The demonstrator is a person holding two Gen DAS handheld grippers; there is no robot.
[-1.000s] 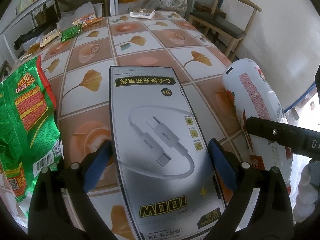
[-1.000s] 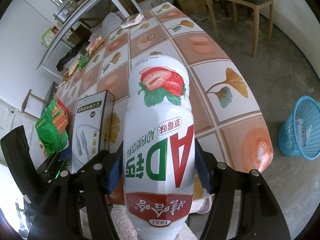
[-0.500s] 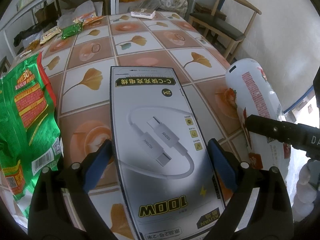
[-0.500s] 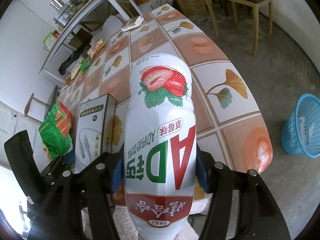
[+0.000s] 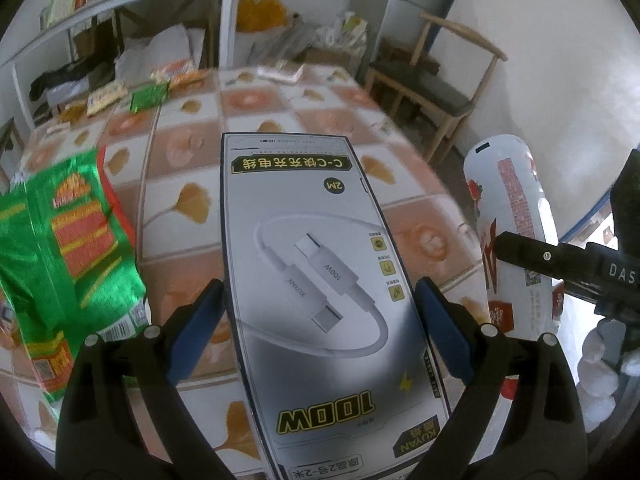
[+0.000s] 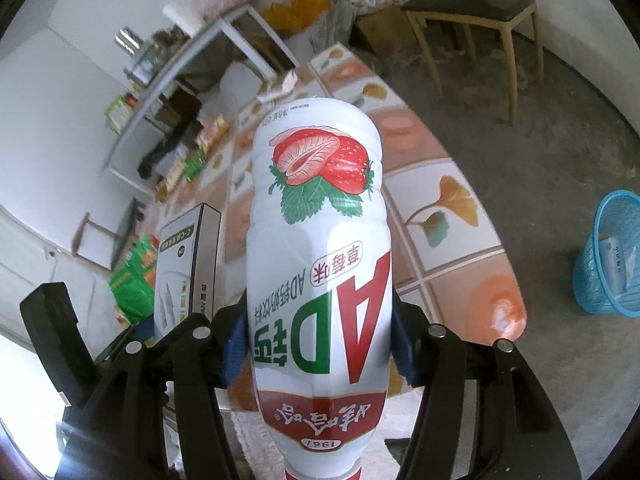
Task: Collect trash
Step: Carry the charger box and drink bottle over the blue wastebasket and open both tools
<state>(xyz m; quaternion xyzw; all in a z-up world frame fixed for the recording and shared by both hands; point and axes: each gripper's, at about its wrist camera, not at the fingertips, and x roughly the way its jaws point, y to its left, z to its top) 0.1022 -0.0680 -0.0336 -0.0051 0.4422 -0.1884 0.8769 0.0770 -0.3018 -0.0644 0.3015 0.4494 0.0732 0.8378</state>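
Two grippers are working over a table covered in a ginkgo-leaf tile pattern, in a bare room with white walls and a concrete floor. I am holding a cable box in the left gripper, its blue pads pressing the long sides. The right gripper is clamping a white strawberry drink bottle, cap toward the camera. A green snack bag is lying at the left of the table, smaller wrappers along the far edge beneath a metal shelf. A wooden chair is standing past the table's far corner. A blue basket is sitting on open floor to the right, well apart from the table edge, with paper already in it.
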